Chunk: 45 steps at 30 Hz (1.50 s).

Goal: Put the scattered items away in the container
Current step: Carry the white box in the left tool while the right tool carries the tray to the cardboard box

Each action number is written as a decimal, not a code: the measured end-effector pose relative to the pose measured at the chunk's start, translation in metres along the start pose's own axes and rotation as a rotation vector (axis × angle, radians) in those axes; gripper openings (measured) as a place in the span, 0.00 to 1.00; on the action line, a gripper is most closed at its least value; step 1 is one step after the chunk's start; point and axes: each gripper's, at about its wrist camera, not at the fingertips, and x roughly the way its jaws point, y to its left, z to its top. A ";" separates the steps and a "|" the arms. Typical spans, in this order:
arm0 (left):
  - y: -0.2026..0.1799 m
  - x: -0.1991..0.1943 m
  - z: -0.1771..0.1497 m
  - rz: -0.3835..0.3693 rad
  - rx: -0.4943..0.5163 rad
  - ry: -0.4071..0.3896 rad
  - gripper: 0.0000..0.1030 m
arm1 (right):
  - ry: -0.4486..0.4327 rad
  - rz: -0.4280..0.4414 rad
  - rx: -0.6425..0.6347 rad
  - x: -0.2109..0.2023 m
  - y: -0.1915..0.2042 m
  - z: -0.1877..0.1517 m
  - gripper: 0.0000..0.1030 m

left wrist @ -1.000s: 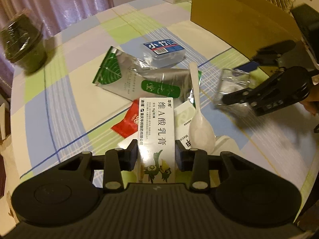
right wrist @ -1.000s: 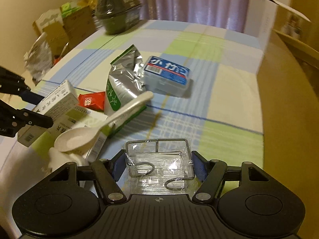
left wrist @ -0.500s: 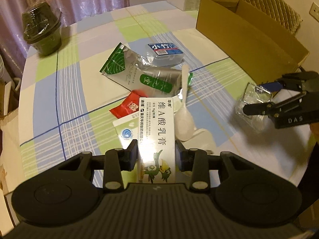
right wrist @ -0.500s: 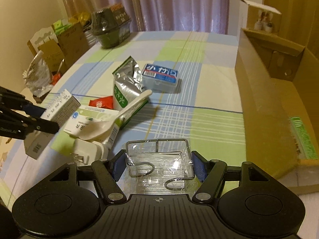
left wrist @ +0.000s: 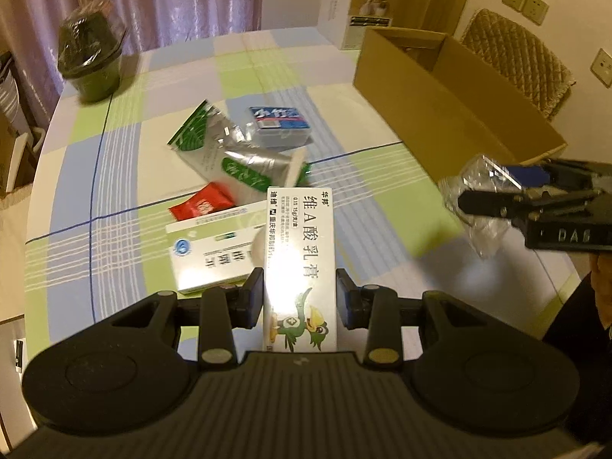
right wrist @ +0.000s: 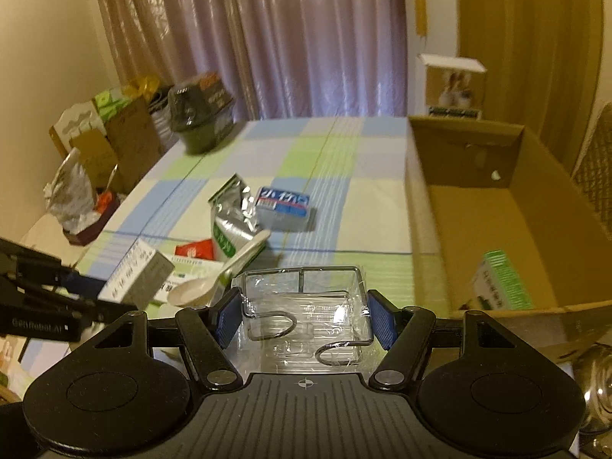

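My left gripper (left wrist: 300, 300) is shut on a long white ointment box (left wrist: 300, 256) with a green bird print, held above the table. My right gripper (right wrist: 304, 319) is shut on a clear plastic packet of wire hooks (right wrist: 304, 306), lifted beside the open cardboard box (right wrist: 420, 206). In the left wrist view the right gripper (left wrist: 493, 201) with its packet (left wrist: 478, 206) hangs at the right, near the cardboard box (left wrist: 428, 103). In the right wrist view the left gripper (right wrist: 95, 298) holds the ointment box (right wrist: 137, 275) at the left. A green-striped box (right wrist: 501, 279) lies inside the carton.
On the checked tablecloth (left wrist: 126, 176) lie silver-green pouches (left wrist: 222, 145), a blue-labelled plastic case (left wrist: 279, 124), a red sachet (left wrist: 202, 204), a white medicine box (left wrist: 214, 252) and a white spoon (right wrist: 225, 271). A dark wrapped bowl (left wrist: 91, 61) stands far left; a white carton (left wrist: 352, 11) stands behind.
Both grippers have risen with their loads, so the table items look smaller and lower. The right gripper has swung toward the cardboard box, whose inside has come into view.
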 end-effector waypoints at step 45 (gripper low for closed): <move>-0.210 0.053 0.142 -0.269 -0.030 -0.075 0.32 | -0.190 -0.258 0.150 -0.078 -0.198 0.042 0.68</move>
